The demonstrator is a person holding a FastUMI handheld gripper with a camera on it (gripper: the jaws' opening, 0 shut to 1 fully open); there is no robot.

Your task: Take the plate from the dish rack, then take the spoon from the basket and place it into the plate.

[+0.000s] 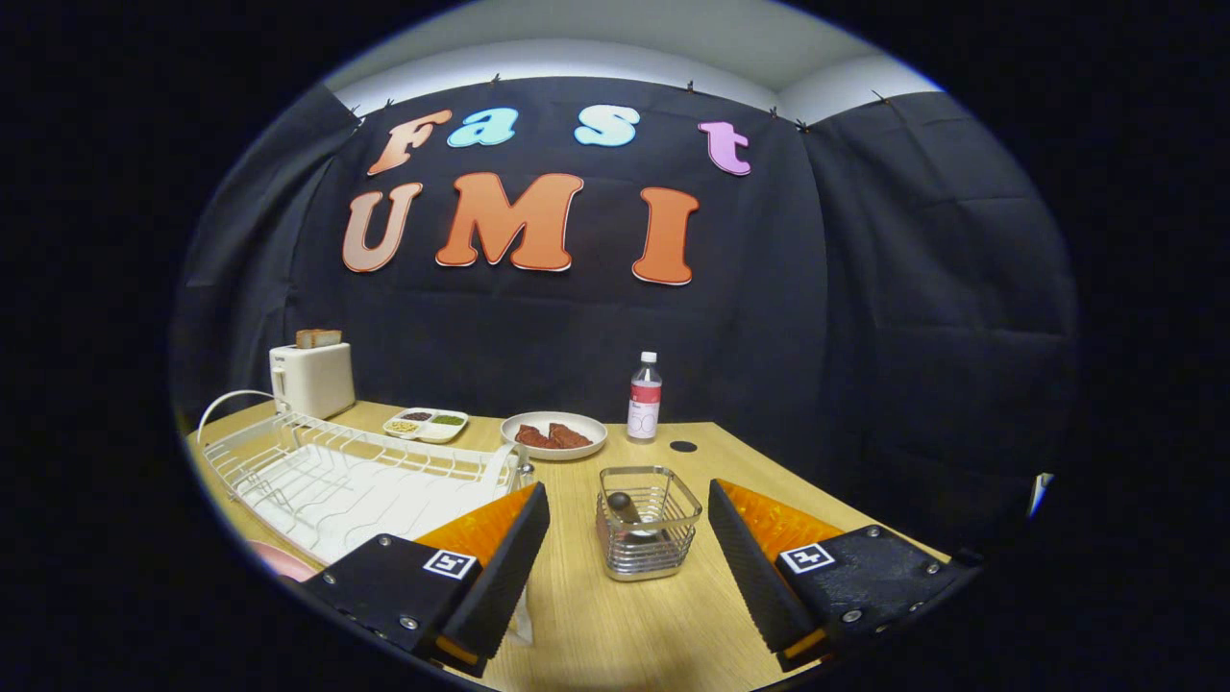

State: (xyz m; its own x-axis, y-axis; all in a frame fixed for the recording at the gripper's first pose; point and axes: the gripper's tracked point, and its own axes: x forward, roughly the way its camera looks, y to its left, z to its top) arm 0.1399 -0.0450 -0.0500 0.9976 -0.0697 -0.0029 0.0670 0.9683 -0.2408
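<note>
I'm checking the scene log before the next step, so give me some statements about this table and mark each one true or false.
1. The gripper has its jaws open, with nothing between them. True.
2. The spoon lies on the plate of food. False: it stands in the wire basket, just ahead of the jaws.
3. A bottle stands upright beyond the basket. True.
4. The toaster is empty. False: bread sticks out of its top.
5. The dish rack sits beside the basket, nearer the toaster. True.
</note>
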